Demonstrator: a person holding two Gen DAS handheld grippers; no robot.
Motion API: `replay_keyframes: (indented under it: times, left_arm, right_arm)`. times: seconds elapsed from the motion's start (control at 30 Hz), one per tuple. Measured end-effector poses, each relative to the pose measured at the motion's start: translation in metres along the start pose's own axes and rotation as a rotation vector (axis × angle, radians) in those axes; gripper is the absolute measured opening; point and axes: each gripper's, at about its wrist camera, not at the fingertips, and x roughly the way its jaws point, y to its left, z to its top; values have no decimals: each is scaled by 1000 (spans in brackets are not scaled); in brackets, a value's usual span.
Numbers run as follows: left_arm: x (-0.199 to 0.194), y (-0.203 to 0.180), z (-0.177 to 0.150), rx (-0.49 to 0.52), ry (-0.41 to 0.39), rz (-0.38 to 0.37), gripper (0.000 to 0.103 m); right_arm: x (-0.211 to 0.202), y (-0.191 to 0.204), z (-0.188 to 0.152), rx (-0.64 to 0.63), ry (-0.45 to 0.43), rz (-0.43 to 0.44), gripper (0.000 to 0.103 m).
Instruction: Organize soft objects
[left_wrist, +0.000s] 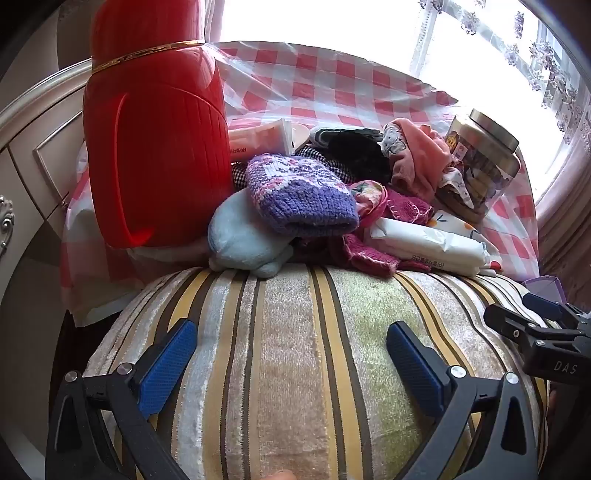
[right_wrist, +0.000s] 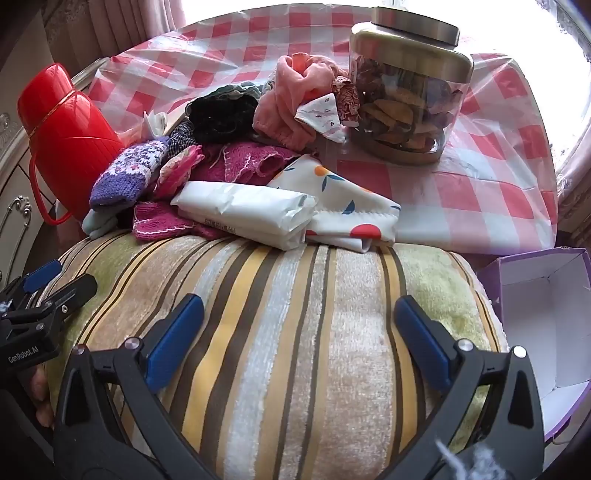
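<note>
grippers, left (left_wrist: 291, 352) & right (right_wrist: 299, 328), both wide open & empty over striped cushion (right_wrist: 280, 332); prob take purple knit (left_wrist: 299, 199) at pile's near edge first, pinching mid-fold.

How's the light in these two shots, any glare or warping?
Left wrist view: the window behind the table is blown out white, and the red flask bulges from fisheye warping. Right wrist view: glare washes the top right corner; the striped cushion stays sharp.
</note>
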Motion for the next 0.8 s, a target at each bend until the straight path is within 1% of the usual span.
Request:
replay_keyframes:
  times: [0.3, 0.33, 0.8]
  left_arm:
    - [-2, -1, -2, 3, 1, 2, 103]
    - [-1, -2, -1, 4, 3, 4, 103]
    - [0, 0, 0, -2, 4, -1, 103]
  right_arm:
    - [-4, -4, -6, 1, 3, 4, 103]
    - [0, 0, -1, -1, 8, -3, 103]
    - [1, 0, -1, 0, 11, -1, 103]
